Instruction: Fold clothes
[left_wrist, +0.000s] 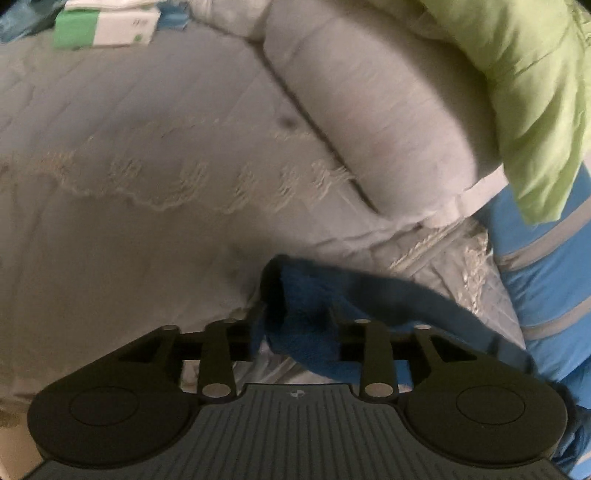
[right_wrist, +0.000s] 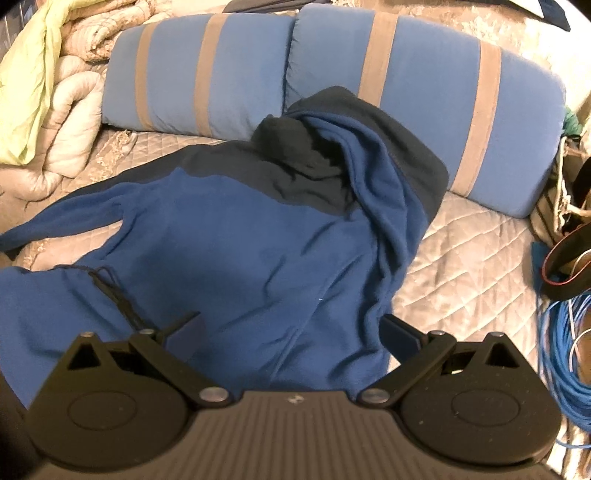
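With the blue fleece (right_wrist: 236, 236) spread on the bed (right_wrist: 461, 251), the left tongs (left_wrist: 295, 317) pinch its sleeve and should carry it across the body, while the right tongs (right_wrist: 291, 332) hover wide and empty.

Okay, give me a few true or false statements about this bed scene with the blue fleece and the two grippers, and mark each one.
1. The left gripper has blue fleece between its fingers. True.
2. The right gripper is clamped shut on the fleece. False: its jaws stand wide open over the fleece.
3. Two blue pillows with tan stripes lie behind the fleece. True.
4. The light green cloth is spread flat under the fleece. False: it drapes over the pale bundled quilt, apart from the fleece.
5. A coil of blue cable lies at the right edge of the right wrist view. True.
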